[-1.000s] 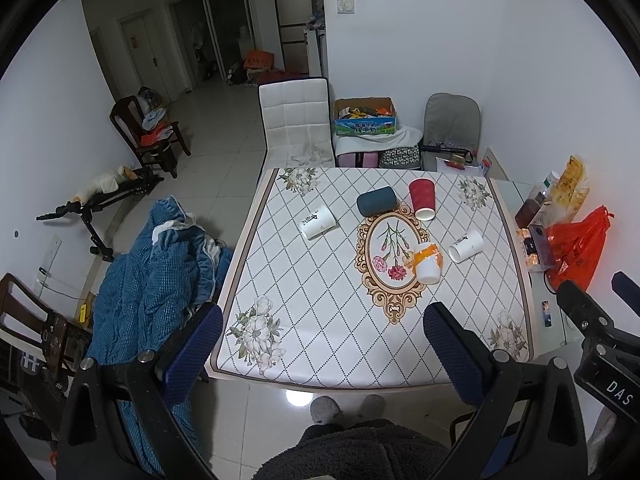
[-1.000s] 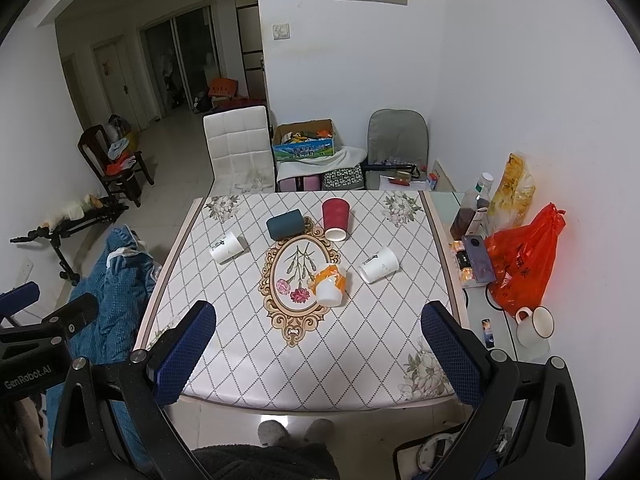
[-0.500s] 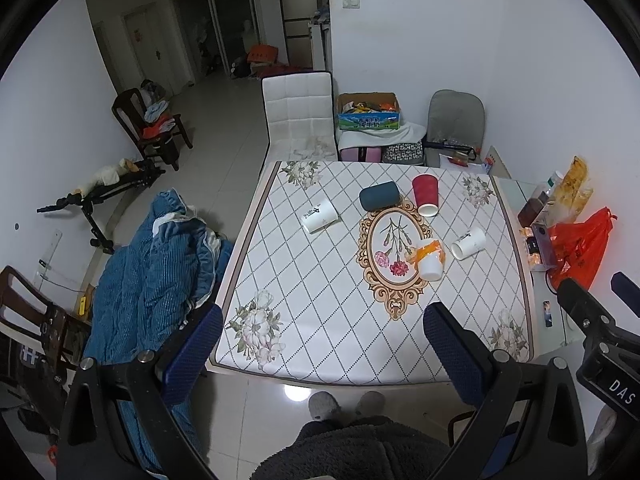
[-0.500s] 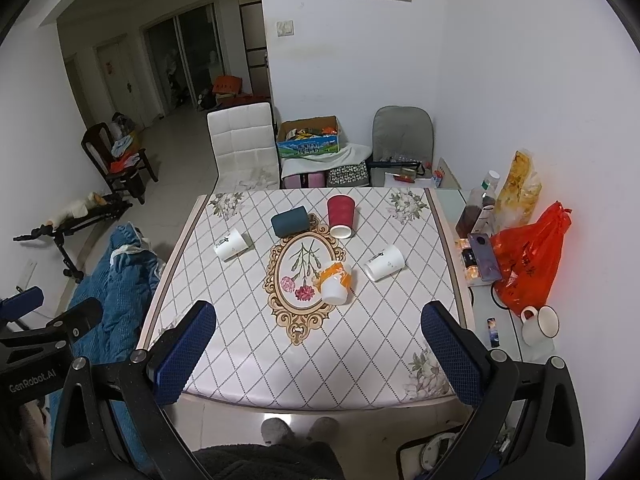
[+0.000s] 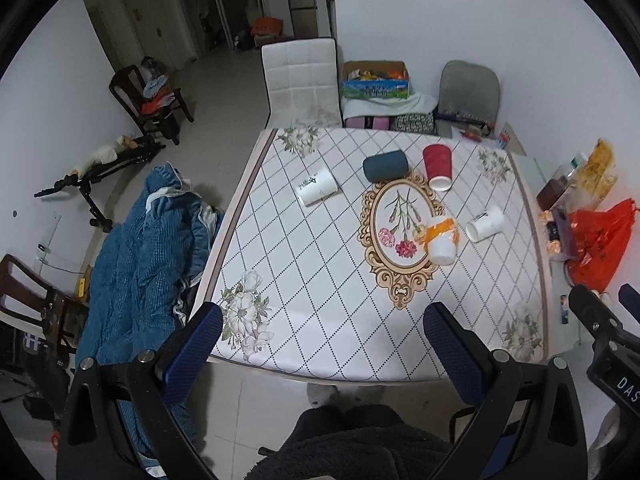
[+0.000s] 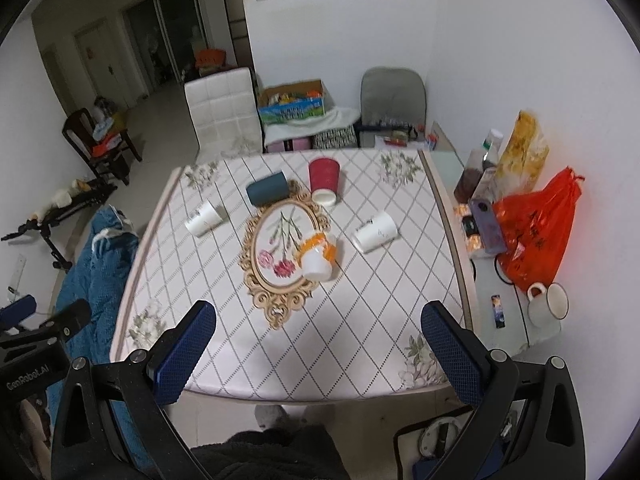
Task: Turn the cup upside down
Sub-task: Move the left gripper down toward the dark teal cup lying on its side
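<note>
high above the table (image 5: 320, 280), my left claw (image 5: 322, 344) and right claw (image 6: 318, 340) gape wide, empty. five cups lie tipped mid-table; the orange cup (image 6: 318, 258) could roll if nudged.

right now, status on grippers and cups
Left gripper open, right gripper open, both short of the table. Five cups lying on their sides, untouched. Nothing in the way.
</note>
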The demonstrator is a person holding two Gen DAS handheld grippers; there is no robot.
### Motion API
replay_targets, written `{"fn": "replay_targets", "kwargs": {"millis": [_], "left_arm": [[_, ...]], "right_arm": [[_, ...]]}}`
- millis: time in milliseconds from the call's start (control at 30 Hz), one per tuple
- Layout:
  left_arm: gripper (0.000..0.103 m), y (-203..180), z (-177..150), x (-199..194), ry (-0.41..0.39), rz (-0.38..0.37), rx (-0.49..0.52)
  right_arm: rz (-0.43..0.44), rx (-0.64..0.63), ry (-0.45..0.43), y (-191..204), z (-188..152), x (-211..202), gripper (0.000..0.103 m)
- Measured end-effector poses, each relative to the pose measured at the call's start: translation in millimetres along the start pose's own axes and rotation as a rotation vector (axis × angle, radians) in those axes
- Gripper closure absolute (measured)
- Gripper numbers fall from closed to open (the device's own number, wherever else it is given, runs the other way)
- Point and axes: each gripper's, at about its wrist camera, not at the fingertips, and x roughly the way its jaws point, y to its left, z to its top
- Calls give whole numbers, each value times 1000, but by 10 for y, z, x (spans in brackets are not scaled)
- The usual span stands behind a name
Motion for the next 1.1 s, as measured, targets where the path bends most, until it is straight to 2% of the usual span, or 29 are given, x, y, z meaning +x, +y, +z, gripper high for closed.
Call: {"fn": "replay_targets", "kwargs": {"millis": [333,633,833,1100], "left_arm": [[0,-279,176,587,44,27,16],[0,-330,480,1344,146,18,32],[0,-323,772,1856,216,14,67],[0,-372,1273,2403,248,7,109]], "right_arm": [[-27,-10,91,-231,-70,811,0],[-59,7,200,-169,-47,1624,0],[-73,34,274,-25,20,2125,0],[-103,74,352,75,201,2742,0]]}}
